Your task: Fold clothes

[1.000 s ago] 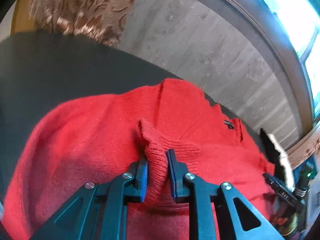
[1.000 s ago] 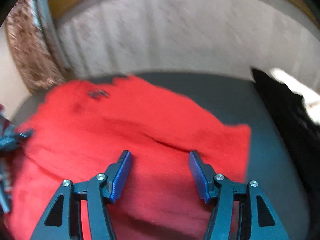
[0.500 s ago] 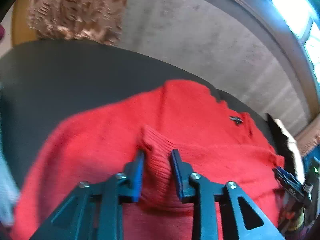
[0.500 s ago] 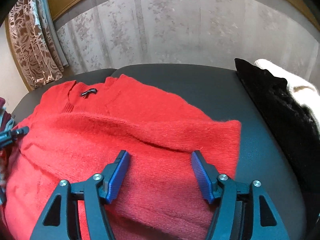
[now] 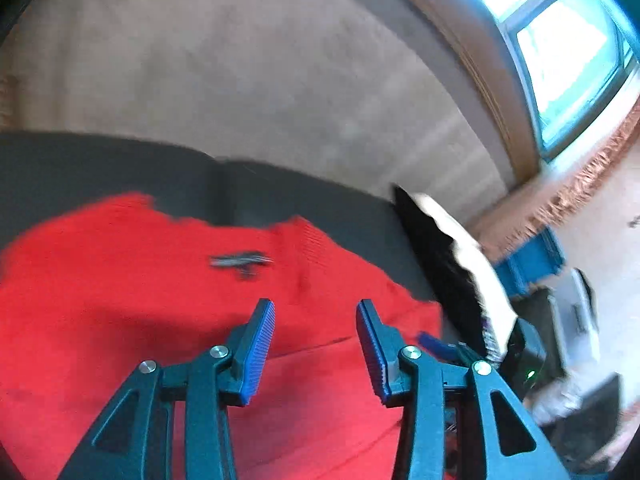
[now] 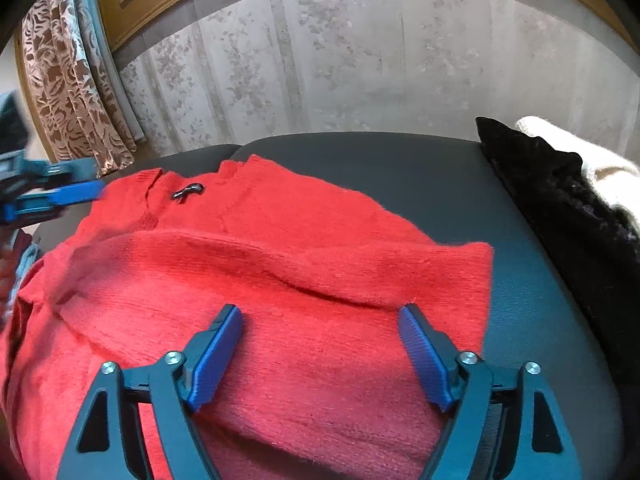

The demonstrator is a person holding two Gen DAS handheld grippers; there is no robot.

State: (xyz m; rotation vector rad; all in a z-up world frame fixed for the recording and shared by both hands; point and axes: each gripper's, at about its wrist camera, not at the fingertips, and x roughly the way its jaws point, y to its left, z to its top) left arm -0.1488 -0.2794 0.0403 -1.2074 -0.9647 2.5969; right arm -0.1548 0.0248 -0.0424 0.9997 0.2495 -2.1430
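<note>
Both tongs, left [image 5: 316, 350] and right [image 6: 320, 354], are held agape, empty, above the soft, limp red sweater [image 6: 280, 280]; its right-hand hem corner is best gripped.

Daylit, glaring window [image 5: 568, 40], left view motion-blurred, right view sharp, fisheye-bent edges

My right gripper [image 6: 320, 354] hangs with its blue-padded jaws spread wide over the fuzzy red knit sweater [image 6: 280, 280], gripping nothing; the sweater lies folded on a dark cushion [image 6: 532, 300]; right of the sweater sits a black plush cloth [image 6: 568, 208].
</note>
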